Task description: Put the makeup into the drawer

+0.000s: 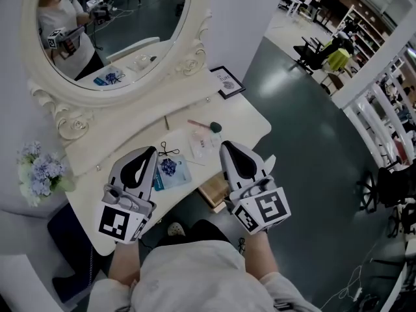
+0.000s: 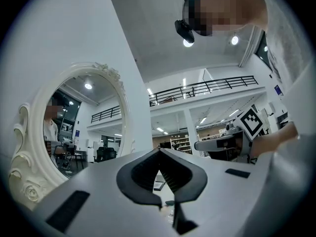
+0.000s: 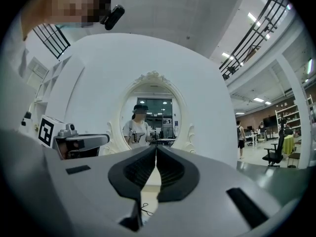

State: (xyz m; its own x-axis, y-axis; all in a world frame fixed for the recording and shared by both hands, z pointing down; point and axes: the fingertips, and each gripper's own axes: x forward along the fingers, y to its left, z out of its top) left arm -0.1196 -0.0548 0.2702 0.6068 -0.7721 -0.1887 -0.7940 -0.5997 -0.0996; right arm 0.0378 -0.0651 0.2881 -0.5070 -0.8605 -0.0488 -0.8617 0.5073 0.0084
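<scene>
On the white dressing table (image 1: 246, 118) lie a blue makeup packet (image 1: 170, 169), a clear packet (image 1: 203, 142) and a thin brush (image 1: 205, 125) with a green head. A wooden drawer (image 1: 213, 190) stands partly pulled out under the table's front edge. My left gripper (image 1: 152, 150) hovers over the front of the table, just left of the blue packet, shut and empty. Just right of the clear packet, my right gripper (image 1: 224, 145) is shut too, with nothing in it. In the left gripper view the left gripper (image 2: 159, 151) has its jaws meeting at the tip. The right gripper (image 3: 156, 147) points at the mirror.
An oval mirror (image 1: 110, 31) in an ornate white frame backs the table. A small black picture frame (image 1: 226, 81) stands at its far right corner. Pale blue flowers (image 1: 39, 171) sit at the left. A black cord (image 1: 168, 151) lies beside the blue packet. Grey floor spreads to the right.
</scene>
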